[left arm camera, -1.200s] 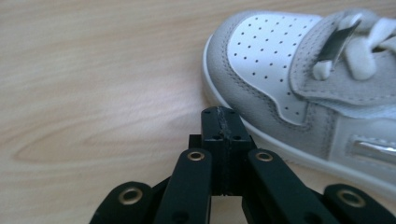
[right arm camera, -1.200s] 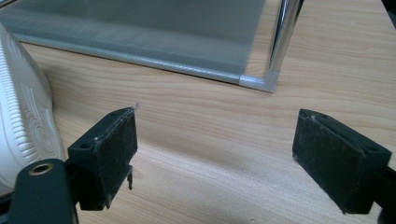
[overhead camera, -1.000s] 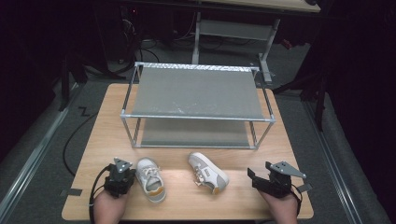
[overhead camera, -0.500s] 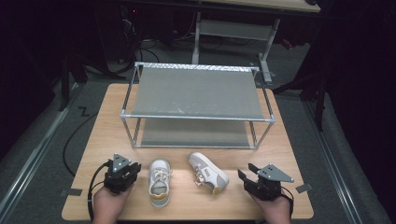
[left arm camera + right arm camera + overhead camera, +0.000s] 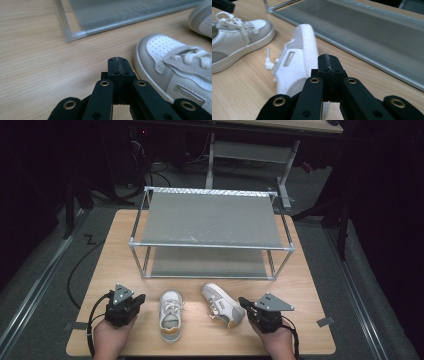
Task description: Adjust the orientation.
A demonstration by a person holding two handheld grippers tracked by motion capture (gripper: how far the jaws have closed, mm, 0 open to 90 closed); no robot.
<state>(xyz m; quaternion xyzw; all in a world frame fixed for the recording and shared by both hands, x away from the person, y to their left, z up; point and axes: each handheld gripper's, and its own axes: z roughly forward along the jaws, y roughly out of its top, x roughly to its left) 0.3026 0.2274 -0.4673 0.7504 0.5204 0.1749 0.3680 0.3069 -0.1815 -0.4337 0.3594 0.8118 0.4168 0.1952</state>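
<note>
One light wooden table (image 5: 310, 270) under everything. On its far half, a two-tier shoe rack of silver tubes and grey fabric shelves (image 5: 210, 217), both shelves bare, presumably waiting for the pair.

In front of the rack, near the table's front edge:
- A small white-and-grey lace-up sneaker with a tan heel (image 5: 171, 315), standing upright with its toe toward the rack.
- Its white-and-grey twin (image 5: 224, 304), tipped on its side just to the right. Close to the first, not touching.

Left black two-jaw gripper (image 5: 141, 297) just left of the upright sneaker, jaws just snapped together on nothing. Right black two-jaw gripper (image 5: 243, 301) hard by the tipped twin's heel, also just closed, nothing pinched.

Looks like closed tips meant for nudging rather than grabbing, probably to stand the fallen one up and line the pair up before shelving.
</note>
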